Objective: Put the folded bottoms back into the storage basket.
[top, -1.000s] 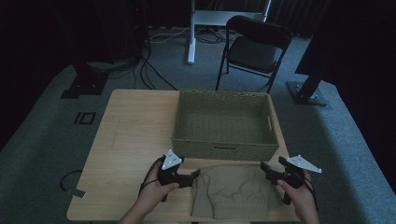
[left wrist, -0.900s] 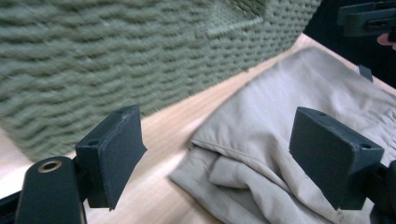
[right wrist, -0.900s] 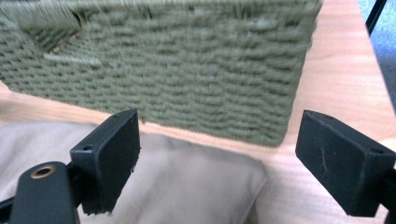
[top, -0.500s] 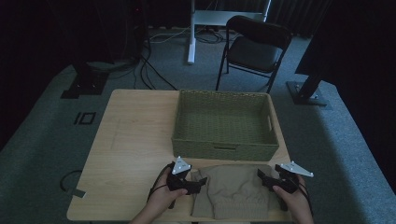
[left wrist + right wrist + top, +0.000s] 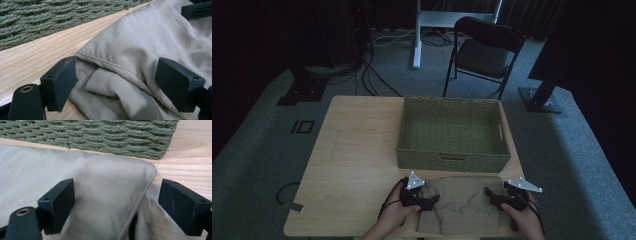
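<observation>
Now both grippers, left and right, sit lower at the cloth, jaws spread; close views reveal folded seams.

table: light wood, on grey carpet | basket: green woven, stands on the table's far half | chair: black, folding, behind the table | cables: lie on the floor, far left
</observation>
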`<action>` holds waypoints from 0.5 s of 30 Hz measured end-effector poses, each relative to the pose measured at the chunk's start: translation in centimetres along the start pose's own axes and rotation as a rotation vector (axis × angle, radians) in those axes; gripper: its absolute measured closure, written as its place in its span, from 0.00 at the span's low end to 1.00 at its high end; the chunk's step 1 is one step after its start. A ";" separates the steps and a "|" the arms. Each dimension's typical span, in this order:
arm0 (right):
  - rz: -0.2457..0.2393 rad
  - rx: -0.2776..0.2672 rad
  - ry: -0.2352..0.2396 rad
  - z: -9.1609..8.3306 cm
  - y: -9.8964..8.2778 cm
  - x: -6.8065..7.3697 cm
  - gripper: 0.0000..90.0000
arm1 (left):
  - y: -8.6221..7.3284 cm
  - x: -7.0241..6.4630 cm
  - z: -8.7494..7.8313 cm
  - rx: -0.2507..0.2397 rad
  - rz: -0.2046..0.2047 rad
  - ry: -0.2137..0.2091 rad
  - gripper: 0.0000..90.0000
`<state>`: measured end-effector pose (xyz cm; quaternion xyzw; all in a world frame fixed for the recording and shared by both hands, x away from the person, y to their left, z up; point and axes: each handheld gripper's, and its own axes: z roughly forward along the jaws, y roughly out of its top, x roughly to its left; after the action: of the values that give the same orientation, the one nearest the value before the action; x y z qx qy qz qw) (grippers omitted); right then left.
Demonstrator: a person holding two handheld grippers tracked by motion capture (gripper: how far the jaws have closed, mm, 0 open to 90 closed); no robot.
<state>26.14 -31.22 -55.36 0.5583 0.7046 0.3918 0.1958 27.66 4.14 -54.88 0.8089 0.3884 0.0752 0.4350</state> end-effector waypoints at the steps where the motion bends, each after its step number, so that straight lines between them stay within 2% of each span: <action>1: 0.002 0.000 0.000 0.0 0.0 0.0 0.15 | 0.0 0.0 0.1 0.003 0.004 0.004 0.20; 8: -0.023 0.036 -0.001 0.3 0.1 0.2 0.15 | 0.2 -0.1 0.7 0.022 0.015 0.022 0.19; 11: -0.051 0.051 -0.006 0.4 0.1 0.4 0.15 | 0.4 -0.5 1.0 0.048 0.074 0.048 0.18; 15: -0.081 0.060 -0.010 0.5 0.1 0.8 0.15 | 0.5 -1.1 1.4 0.073 0.126 0.091 0.17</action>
<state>26.34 -30.34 -55.47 0.5369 0.7370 0.3596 0.1982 27.84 2.35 -55.11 0.8429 0.3585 0.1250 0.3812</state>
